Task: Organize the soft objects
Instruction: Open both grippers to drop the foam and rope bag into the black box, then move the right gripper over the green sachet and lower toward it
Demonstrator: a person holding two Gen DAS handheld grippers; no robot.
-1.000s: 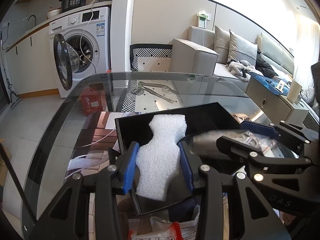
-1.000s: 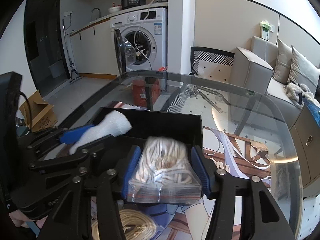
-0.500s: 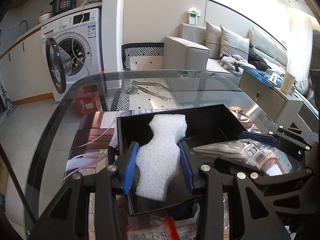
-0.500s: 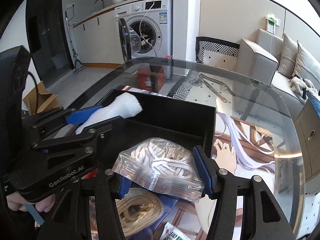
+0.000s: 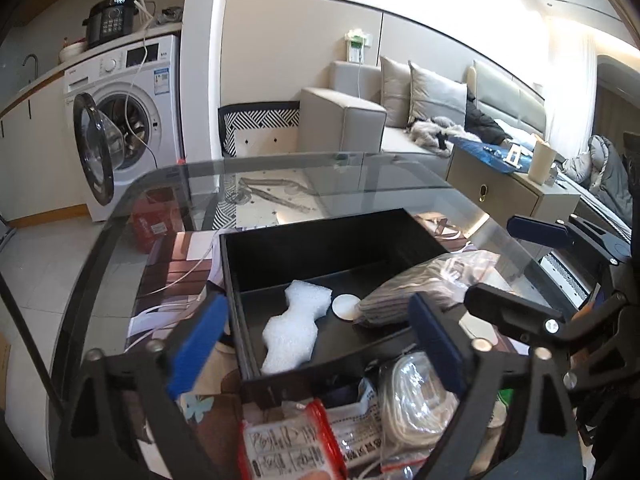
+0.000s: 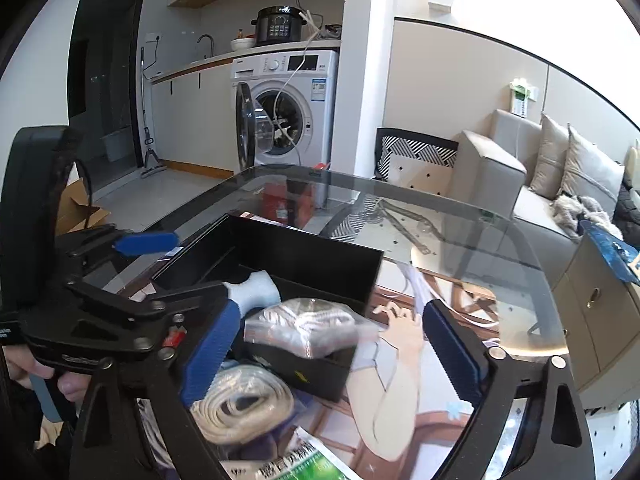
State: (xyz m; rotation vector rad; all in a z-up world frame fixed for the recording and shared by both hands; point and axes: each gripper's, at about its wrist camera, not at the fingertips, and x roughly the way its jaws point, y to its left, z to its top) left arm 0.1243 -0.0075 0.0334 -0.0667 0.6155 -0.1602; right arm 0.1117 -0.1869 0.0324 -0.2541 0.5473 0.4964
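A black open box (image 5: 320, 236) stands on the glass table. A white foam piece (image 5: 294, 330) lies on its floor, and it also shows in the right wrist view (image 6: 256, 294). A clear bag of white cord (image 5: 416, 286) rests on the box's near right rim; it shows in the right wrist view (image 6: 308, 326) too. My left gripper (image 5: 316, 348) is open and empty above the box's near edge. My right gripper (image 6: 332, 354) is open and empty just behind the bag.
A coil of beige rope in a bag (image 6: 240, 404) and a red-edged packet (image 5: 292, 444) lie in front of the box, with a green printed packet (image 6: 296, 466). The glass table's rim (image 5: 280, 160) curves beyond. A washing machine (image 5: 132, 120) and sofa (image 5: 360, 120) stand further off.
My left gripper opened and let the foam piece fall into the box. My right gripper opened and left the bag of cord on the box rim. Both drew back.
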